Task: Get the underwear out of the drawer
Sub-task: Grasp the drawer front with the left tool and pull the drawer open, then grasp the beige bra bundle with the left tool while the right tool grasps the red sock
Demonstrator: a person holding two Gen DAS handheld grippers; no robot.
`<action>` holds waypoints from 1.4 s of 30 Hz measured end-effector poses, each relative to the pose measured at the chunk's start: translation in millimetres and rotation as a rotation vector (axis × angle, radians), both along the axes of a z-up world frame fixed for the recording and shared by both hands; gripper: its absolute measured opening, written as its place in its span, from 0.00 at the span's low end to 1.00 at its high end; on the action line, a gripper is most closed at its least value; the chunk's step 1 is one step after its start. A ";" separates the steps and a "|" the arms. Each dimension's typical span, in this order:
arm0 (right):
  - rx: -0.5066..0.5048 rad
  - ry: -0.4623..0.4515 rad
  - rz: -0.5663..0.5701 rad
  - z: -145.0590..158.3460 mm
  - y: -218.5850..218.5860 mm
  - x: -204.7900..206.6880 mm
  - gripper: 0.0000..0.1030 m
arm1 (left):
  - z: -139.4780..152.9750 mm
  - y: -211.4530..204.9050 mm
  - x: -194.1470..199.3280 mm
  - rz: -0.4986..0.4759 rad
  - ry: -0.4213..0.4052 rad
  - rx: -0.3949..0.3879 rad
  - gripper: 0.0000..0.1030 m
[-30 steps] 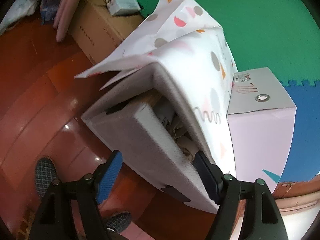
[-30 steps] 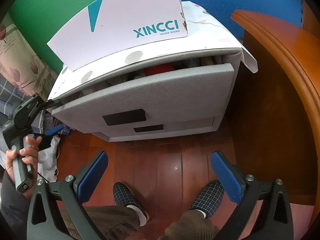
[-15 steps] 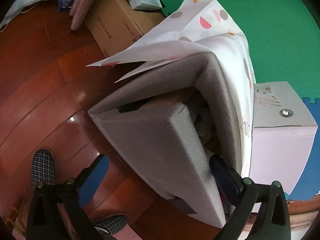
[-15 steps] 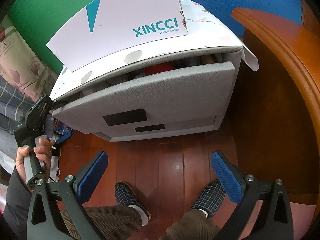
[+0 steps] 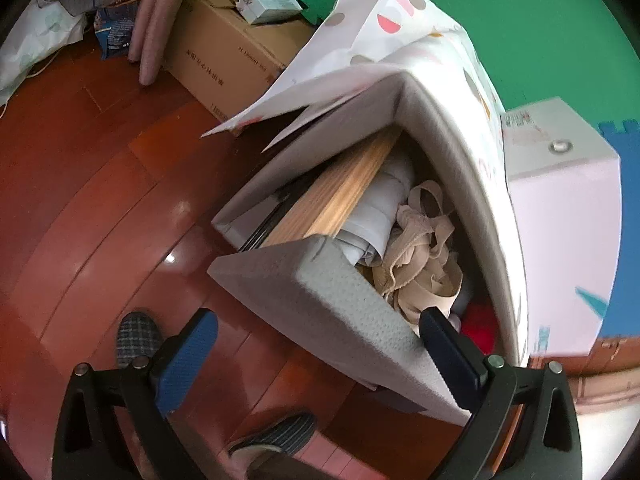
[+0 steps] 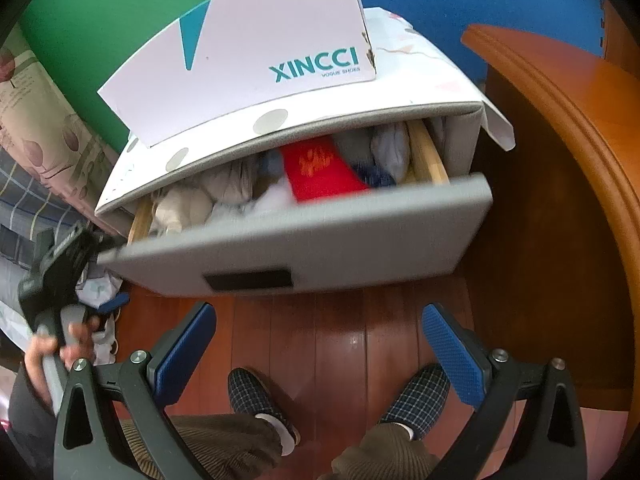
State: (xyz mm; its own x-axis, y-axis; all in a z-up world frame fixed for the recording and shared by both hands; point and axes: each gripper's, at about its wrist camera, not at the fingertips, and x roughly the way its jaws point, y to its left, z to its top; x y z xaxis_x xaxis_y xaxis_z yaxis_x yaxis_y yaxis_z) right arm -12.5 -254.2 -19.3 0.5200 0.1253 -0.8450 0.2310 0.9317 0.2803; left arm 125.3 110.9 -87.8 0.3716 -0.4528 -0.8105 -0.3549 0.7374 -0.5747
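Red-brown floorboards (image 6: 340, 344) are seen beneath a pulled-out drawer (image 6: 320, 236) of underwear (image 5: 420, 256), straddled by wide-open left gripper (image 5: 316, 344); right gripper (image 6: 320, 344) is held open.

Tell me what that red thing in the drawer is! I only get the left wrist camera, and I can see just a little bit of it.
Observer: The right wrist view shows a red cloth with an orange pattern, about midway along the drawer.
Operator: Where's my other claw?
Observer: The right claw is open and empty, over the wooden floor in front of the drawer.
Operator: What does the box on top say?
Observer: It reads XINCCI in teal letters.
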 end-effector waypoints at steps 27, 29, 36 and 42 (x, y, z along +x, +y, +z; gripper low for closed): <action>-0.058 0.221 0.205 7.8 -8.9 36.0 0.96 | 33.8 -14.2 -86.5 -0.279 -0.052 0.399 1.00; -0.032 0.244 0.200 5.1 -10.0 43.8 0.94 | 35.7 -17.1 -86.0 -0.284 -0.058 0.418 1.00; 0.000 0.281 0.214 -7.1 -7.7 59.3 0.85 | 46.7 -37.5 -88.1 -0.335 -0.130 0.578 0.99; 0.014 0.326 0.228 -28.6 1.6 72.8 0.68 | 63.4 -39.6 -83.8 -0.340 -0.176 0.598 0.99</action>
State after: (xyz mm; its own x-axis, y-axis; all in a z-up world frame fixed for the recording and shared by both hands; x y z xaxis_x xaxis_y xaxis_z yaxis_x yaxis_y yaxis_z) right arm 60.3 -252.7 -48.0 0.1819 0.2197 -0.9585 0.0974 0.9659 0.2399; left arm 41.5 71.2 -24.5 0.4366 -0.0632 -0.8974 0.0114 0.9978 -0.0647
